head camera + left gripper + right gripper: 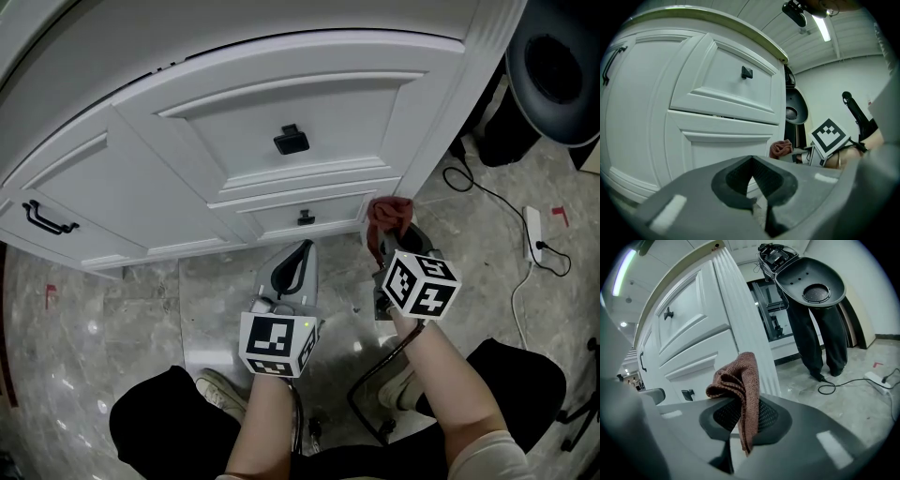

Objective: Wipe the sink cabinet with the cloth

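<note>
Right gripper view: right hand-held gripper point(740, 403) pinches rust-brown knitted cloth point(738, 373) near white panelled sink cabinet point(693, 322); left hand-held gripper point(752, 161) closed, empty.

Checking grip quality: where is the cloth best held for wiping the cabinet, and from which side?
As the right gripper holds it: jaws shut on the lower fold of the cloth, coming from the side away from the cabinet. The bunched part stands past the tips, free to press on the panels.

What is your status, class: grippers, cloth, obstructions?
Right gripper shut on cloth. Left gripper shut, empty. Cloth by sink cabinet corner post, contact unclear. Nothing between them.
</note>
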